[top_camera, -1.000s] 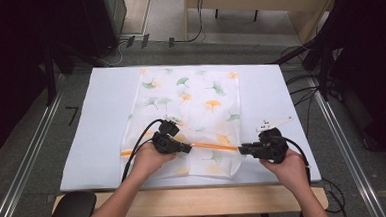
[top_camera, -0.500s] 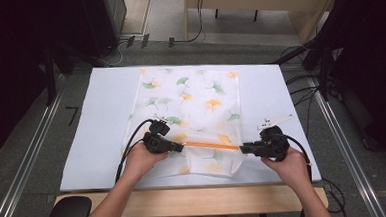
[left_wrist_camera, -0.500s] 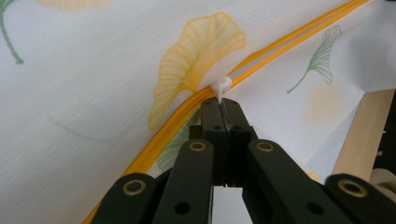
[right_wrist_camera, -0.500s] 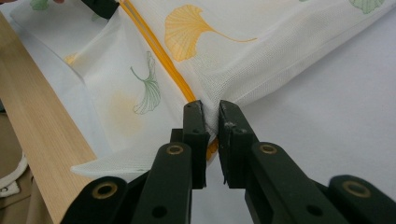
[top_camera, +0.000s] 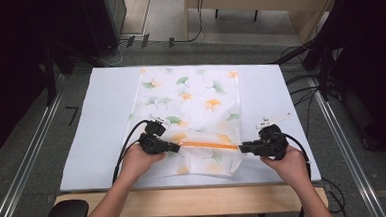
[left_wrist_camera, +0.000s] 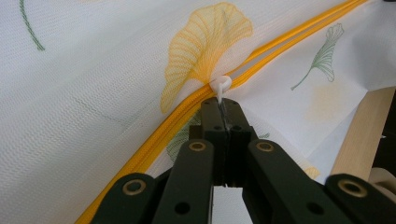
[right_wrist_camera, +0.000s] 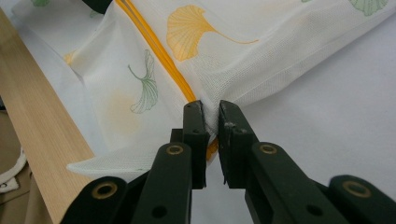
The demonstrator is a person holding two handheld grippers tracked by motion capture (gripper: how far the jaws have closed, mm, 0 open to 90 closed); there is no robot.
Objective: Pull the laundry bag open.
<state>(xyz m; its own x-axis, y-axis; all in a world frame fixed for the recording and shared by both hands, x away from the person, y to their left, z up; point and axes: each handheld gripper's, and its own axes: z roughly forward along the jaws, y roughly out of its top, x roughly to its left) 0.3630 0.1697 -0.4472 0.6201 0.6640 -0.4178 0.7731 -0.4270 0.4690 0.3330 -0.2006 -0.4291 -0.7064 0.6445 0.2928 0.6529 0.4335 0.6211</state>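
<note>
A white mesh bag [top_camera: 194,118] printed with green and orange ginkgo leaves lies flat on the white table cover [top_camera: 96,123], in the centre of the high view. Nothing can be made out inside it; the mesh looks flat and limp. An orange zipper [top_camera: 210,145] runs across the bag's lower part, in the lower middle of that frame.

The left gripper [top_camera: 175,147] sits at the zipper's left end, held by the left hand [top_camera: 138,161], whose forearm rises from the bottom left of the frame. In the left gripper view its jaws are pressed fully together on the white zipper pull [left_wrist_camera: 220,88], just above the frame's centre, with the orange zipper [left_wrist_camera: 187,109] curving from lower left to upper right.

The right gripper [top_camera: 242,148] meets the zipper's right end at the bag's edge, gripped by the right hand [top_camera: 284,161] coming in from the bottom right. In the right gripper view its jaws stand at a narrow gap around the bag's corner [right_wrist_camera: 211,122], where the orange zipper tape [right_wrist_camera: 159,51] ends; mesh and tape sit between them, pinched.

The wooden table edge [right_wrist_camera: 42,135] runs along the left of that view.
</note>
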